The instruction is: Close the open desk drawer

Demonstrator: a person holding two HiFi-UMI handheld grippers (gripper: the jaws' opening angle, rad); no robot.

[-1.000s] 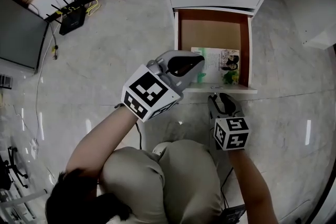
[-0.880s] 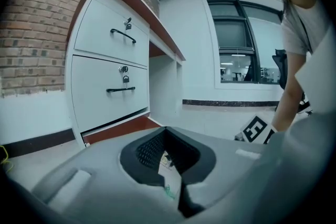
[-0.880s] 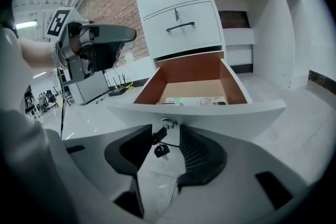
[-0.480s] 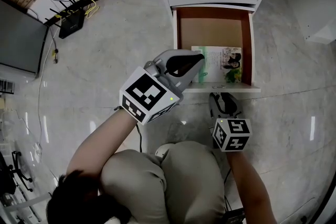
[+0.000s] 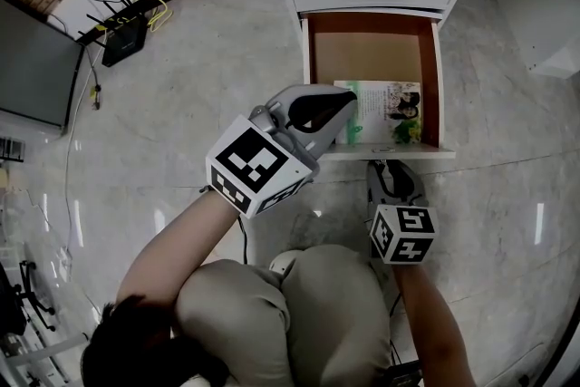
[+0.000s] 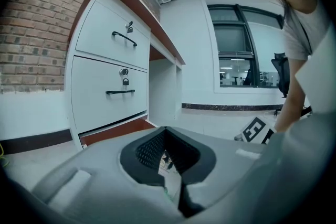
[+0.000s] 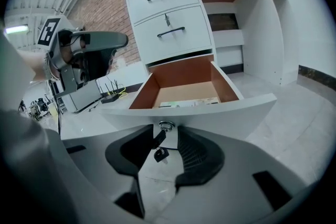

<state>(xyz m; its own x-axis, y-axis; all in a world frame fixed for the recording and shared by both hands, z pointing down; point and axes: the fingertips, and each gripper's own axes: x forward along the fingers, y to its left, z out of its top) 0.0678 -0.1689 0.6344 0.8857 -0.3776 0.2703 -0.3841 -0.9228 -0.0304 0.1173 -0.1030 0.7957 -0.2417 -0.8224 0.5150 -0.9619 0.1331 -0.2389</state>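
The white desk drawer with the brown inside point(image 5: 432, 86) is open, pulled out at the bottom of the desk. A green picture paper point(image 5: 388, 104) lies in it. My right gripper point(image 7: 167, 139) is at the drawer's white front. Its jaws are apart and have just been closing a little. The small dark key point(image 7: 159, 153) hangs between them, not pinched. My left gripper point(image 5: 347, 102) hangs over the drawer's corner, jaws together on nothing. If I push crooked, the drawer may jam. The key could catch and bend.
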